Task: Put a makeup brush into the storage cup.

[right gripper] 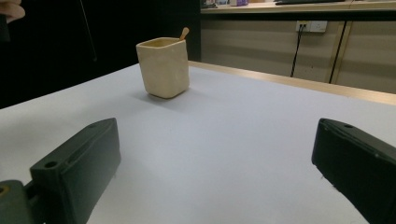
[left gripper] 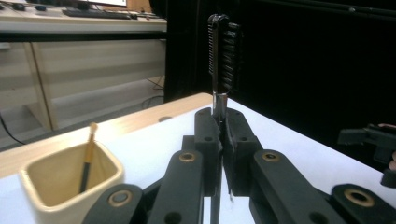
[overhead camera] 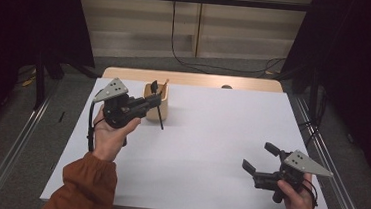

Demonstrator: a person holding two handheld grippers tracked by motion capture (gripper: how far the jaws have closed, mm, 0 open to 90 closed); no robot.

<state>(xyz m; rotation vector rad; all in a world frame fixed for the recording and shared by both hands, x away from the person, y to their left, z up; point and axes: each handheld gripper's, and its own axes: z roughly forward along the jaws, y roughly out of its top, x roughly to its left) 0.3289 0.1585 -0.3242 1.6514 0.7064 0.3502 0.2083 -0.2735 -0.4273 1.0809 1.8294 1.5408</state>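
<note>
Two grippers are above the white desk (overhead camera: 210,151), one in each of the person's hands. The left gripper (overhead camera: 152,102) is at the far left of the desk, raised off the surface, and its jaws are clamped on the thin handle of a black brush (left gripper: 223,51). In the left gripper view the brush stands upright between the closed jaws, its bristled head well above the jaw tips and its handle running down through the gap between them. In the high view the lower end of the handle slants down to the near right of the gripper and ends close to the desk surface.

Just to the left of the brush in the left gripper view, and right behind the left gripper's jaws in the high view, stands a cream-coloured cup (overhead camera: 153,113) at the far left of the desk. A wooden-tipped stick (left gripper: 88,154) leans inside it. The brush is outside the cup, beside it.

The right gripper (overhead camera: 259,158) is at the near right of the desk, well apart from the cup and the brush. Its jaws stand wide apart with nothing between them, and bare desk lies ahead of them.
</note>
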